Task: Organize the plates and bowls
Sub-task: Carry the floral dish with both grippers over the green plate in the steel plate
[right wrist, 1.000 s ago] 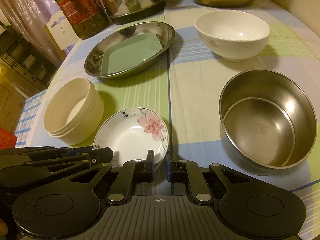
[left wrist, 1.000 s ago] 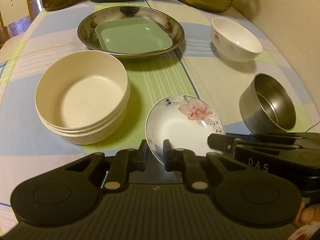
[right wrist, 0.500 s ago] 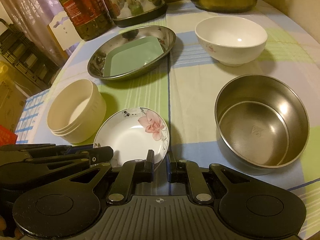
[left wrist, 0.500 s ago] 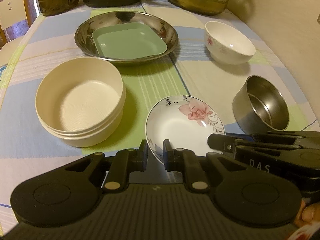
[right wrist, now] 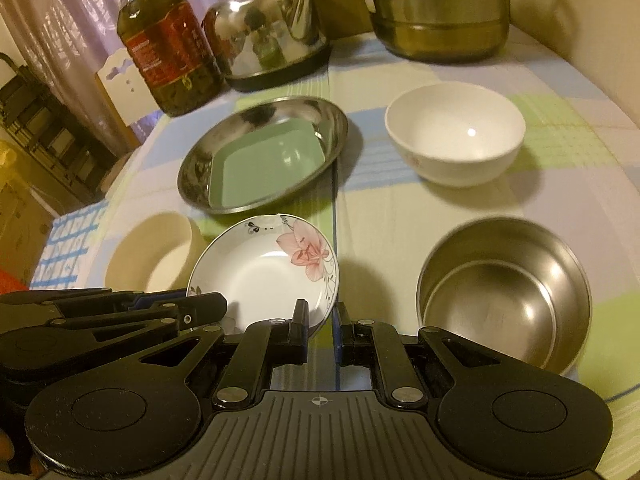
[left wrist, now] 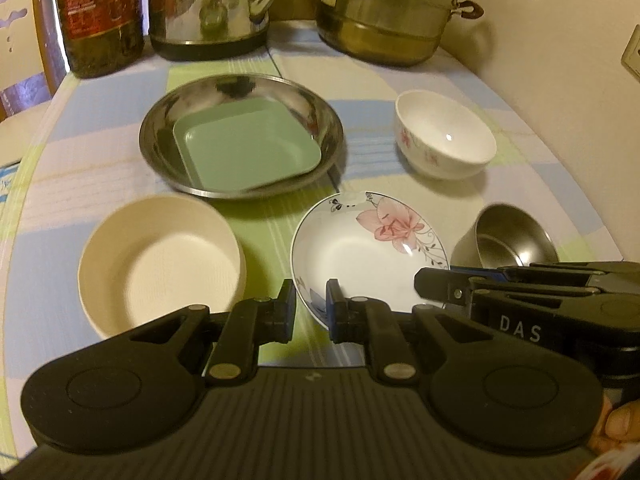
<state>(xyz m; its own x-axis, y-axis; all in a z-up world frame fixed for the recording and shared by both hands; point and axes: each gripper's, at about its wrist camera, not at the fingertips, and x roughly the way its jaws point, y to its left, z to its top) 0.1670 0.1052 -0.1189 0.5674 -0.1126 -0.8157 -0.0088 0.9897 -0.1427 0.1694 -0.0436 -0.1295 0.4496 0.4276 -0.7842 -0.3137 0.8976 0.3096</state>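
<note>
The left gripper has two black matte fingers with blue pads, clenched on the near rim of a round, glossy white ceramic plate with a pink flower print. The right gripper has the same black fingers, closed to a narrow slot at the plate's rim; whether they pinch it cannot be told. The shallow plate is tilted, its far edge raised, above the counter, which wears a smooth checked cloth of pale blue, green and lilac.

Left of the plate sits one round cream plastic bowl with straight walls. Right of it sits one deep cylindrical brushed stainless steel bowl. Beyond the plate lies one wide, shallow, mirror-shiny steel dish, and inside it rests one matte sage-green square tray with rounded corners. To the right of the dish stands one rounded white ceramic bowl with small pink flowers on its outer wall.

Along the far edge stand one clear plastic oil bottle with a red label, one polished steel kettle on a black base and one tiered golden-steel steamer pot with brown handles.

That makes three bowls, one plate, one dish and one tray.
</note>
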